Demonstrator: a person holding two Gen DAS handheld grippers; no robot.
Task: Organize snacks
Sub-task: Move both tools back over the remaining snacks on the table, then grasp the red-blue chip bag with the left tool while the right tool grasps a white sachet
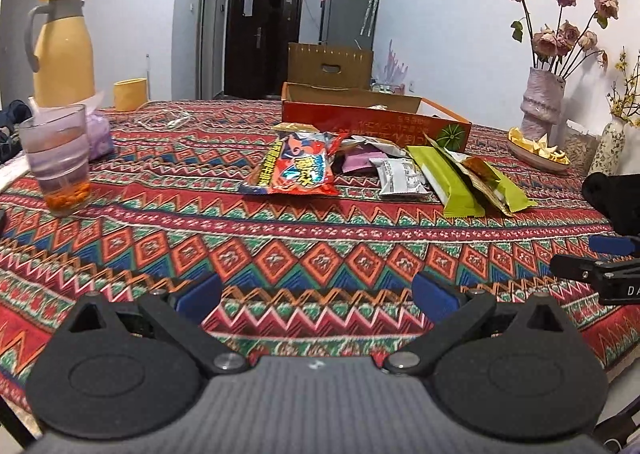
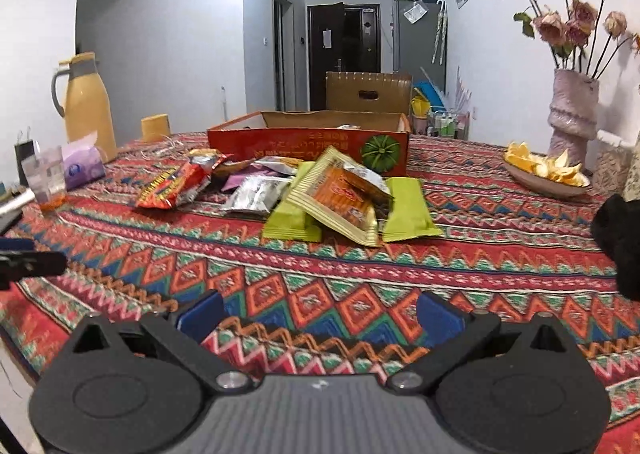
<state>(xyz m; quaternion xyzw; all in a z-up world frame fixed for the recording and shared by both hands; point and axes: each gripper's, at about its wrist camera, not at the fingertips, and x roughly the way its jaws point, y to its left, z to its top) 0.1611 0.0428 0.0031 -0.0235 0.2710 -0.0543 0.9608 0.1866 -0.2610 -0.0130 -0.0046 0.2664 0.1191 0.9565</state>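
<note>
Right wrist: orange box [image 2: 308, 142] holds 1 packet [image 2: 349, 127].

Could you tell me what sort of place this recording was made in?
Most likely a home dining area: a patterned tablecloth, a vase of dried roses, a yellow thermos jug, and a fridge by the door.

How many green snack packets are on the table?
2. One green packet lies left of the orange-and-yellow packet leaning over it; the other green packet lies on its right. More could hide under the pile.
</note>
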